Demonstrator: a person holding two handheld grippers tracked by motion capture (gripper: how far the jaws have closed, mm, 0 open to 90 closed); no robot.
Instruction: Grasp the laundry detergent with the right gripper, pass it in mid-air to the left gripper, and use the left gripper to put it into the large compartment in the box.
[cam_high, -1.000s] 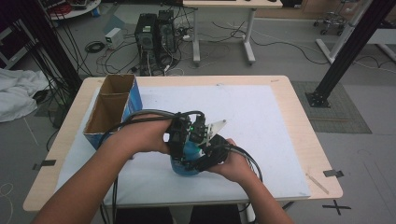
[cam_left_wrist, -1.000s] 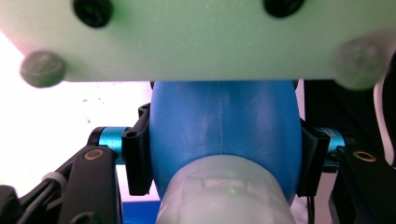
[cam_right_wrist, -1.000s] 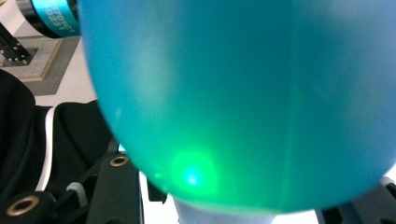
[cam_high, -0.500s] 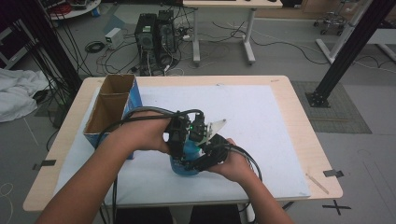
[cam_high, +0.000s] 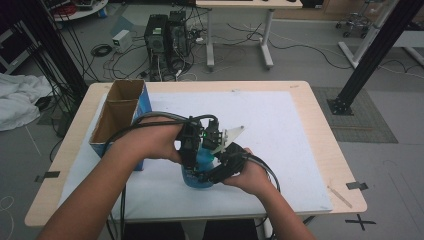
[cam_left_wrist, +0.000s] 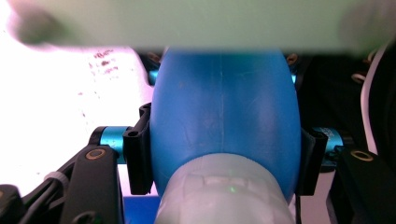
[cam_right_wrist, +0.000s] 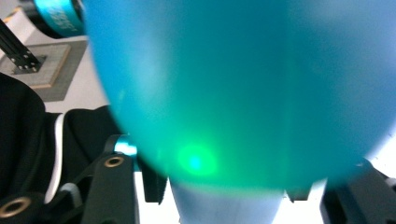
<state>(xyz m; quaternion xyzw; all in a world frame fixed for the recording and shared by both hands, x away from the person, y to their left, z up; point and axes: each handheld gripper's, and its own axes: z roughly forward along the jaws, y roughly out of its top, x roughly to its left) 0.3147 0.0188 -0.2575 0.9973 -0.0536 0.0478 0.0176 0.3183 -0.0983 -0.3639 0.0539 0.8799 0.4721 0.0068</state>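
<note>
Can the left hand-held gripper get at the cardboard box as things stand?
Probably not right now: the left hand-held gripper is shut on the blue bulb. The cardboard box stands just beyond that hand, open top unobstructed.

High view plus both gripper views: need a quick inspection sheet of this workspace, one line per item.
Surface: wooden table covered by a white sheet.
Job's things: blue bulb-shaped object with a pale neck, held between both grippers near the front edge.
Clutter: open cardboard box with blue sides at the left; a thin stick at the front right corner.
Grippers: left gripper has its jaws clamped on the bulb's sides; right gripper jaws flank its lower part, contact blurred.
Cables: black cables loop from the grippers.
Surroundings: computer towers, floor wiring, white cloth, black frame posts.
</note>
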